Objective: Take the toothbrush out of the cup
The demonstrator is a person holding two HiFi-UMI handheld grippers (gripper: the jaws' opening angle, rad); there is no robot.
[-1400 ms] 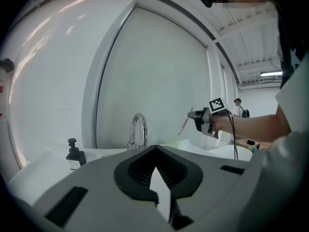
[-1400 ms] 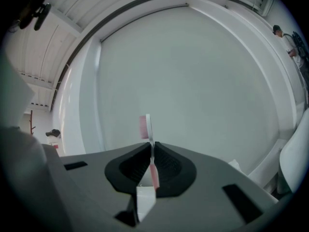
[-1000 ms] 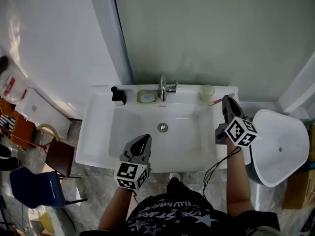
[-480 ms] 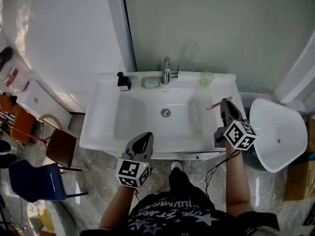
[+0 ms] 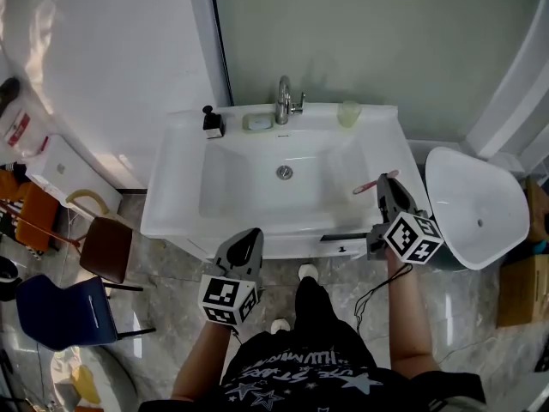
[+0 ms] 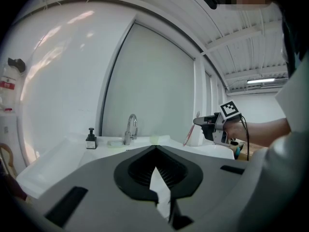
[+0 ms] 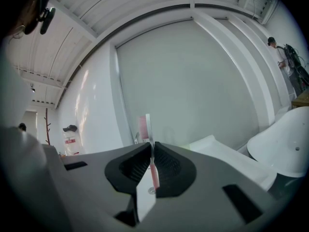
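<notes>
A pale green cup stands at the back right of the white sink, beside the faucet; it also shows small in the left gripper view. My right gripper is shut on a pink toothbrush, held above the sink's front right edge and well clear of the cup. In the right gripper view the toothbrush stands up between the pressed pads, brush head above my right gripper. My left gripper hangs in front of the sink, shut and empty.
A chrome faucet, a soap dish and a black-topped soap bottle line the sink's back ledge. A white rounded fixture stands at the right. A brown chair and a blue chair stand on the floor at the left.
Both grippers have drawn back from the sink toward the person. The toothbrush went with the right gripper, from near the cup to the sink's front edge.
</notes>
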